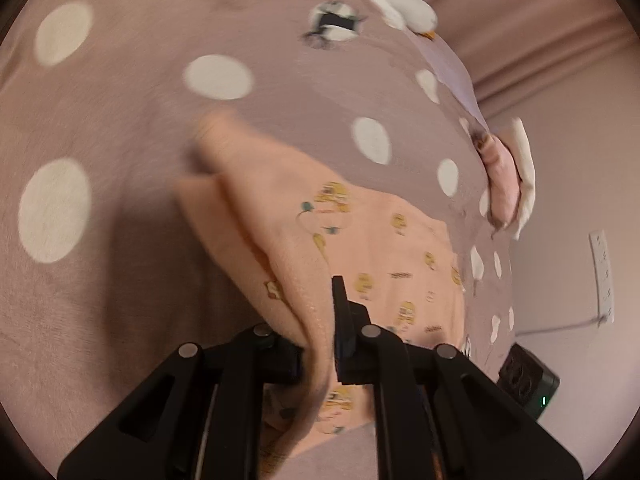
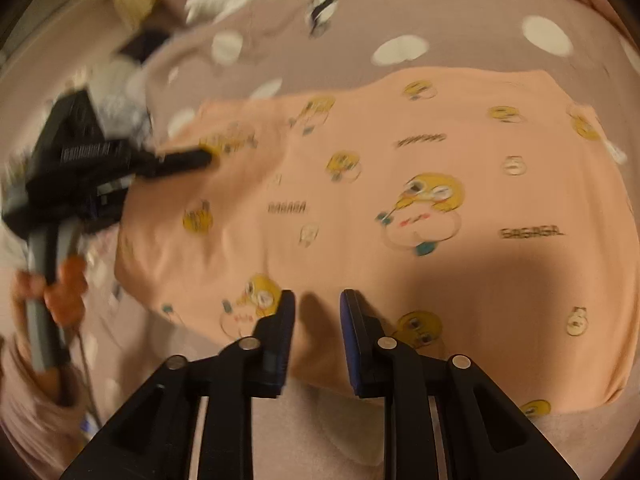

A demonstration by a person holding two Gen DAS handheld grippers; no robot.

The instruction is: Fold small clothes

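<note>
A small peach garment [image 2: 400, 208] printed with yellow cartoon faces lies on a pink blanket with white dots [image 2: 400, 50]. My left gripper [image 1: 320, 312] is shut on an edge of the garment [image 1: 280, 248] and holds a fold of it lifted off the blanket. It also shows in the right wrist view [image 2: 200, 158] at the garment's left edge. My right gripper [image 2: 317, 300] is open and empty just above the garment's near edge.
The dotted blanket [image 1: 120, 120] covers a bed. A white plush toy [image 1: 400, 0] lies at its far side. A pink and white cloth bundle [image 1: 508, 176] sits at the bed's right edge. A wall socket strip [image 1: 602, 276] and a black device [image 1: 528, 380] are by the wall.
</note>
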